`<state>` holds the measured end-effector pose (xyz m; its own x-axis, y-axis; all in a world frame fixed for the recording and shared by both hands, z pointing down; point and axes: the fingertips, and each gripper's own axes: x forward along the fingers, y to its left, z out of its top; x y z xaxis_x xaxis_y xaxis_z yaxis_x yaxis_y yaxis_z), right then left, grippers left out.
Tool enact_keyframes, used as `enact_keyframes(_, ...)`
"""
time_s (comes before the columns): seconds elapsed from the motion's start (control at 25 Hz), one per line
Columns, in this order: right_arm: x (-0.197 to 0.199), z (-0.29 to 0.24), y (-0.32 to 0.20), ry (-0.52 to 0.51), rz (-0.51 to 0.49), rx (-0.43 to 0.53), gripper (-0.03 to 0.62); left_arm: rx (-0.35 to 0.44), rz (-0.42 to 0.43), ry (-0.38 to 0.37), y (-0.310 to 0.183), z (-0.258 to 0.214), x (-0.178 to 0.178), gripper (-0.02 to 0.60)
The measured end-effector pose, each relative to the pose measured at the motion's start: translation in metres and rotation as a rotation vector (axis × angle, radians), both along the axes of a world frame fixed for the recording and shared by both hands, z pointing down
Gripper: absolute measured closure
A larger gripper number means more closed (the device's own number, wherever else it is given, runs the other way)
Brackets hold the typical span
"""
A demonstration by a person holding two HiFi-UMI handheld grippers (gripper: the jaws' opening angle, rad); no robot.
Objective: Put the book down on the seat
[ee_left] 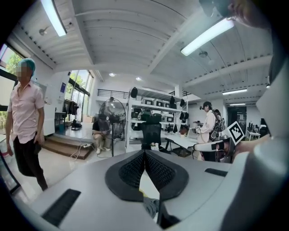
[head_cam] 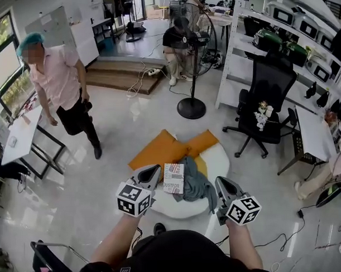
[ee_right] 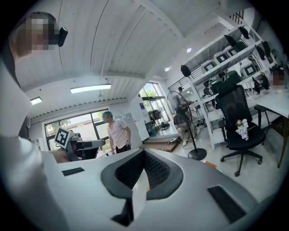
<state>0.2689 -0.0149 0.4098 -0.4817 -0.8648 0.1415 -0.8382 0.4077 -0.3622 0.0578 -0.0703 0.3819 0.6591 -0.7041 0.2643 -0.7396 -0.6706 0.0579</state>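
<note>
Book [head_cam: 173, 178] lies flat on the white seat [head_cam: 219, 160], just left of a gray cloth [head_cam: 195, 182]. It looks light and stiff; an edge is the best place to grab. Left claw [head_cam: 151, 175] and right claw [head_cam: 222, 186] are both closed and hold nothing.

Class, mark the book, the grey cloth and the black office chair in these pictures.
book [head_cam: 173, 178], head view, middle of its cover.
grey cloth [head_cam: 195, 185], head view, its bunched middle.
black office chair [head_cam: 272, 85], head view, its backrest.
</note>
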Motion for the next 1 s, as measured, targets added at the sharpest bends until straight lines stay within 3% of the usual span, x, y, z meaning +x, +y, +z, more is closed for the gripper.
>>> enact_keyframes(0.36, -0.036, -0.031, -0.015, 0.063, -0.038, 0.073, 0.585, 0.027, -0.081, 0.038, -0.019, -0.011, -0.037, 0.577)
enact_keyframes(1.0, -0.045, -0.029, -0.025, 0.068, -0.056, 0.080, 0.585, 0.008, -0.092, 0.045, -0.036, -0.006, -0.041, 0.577)
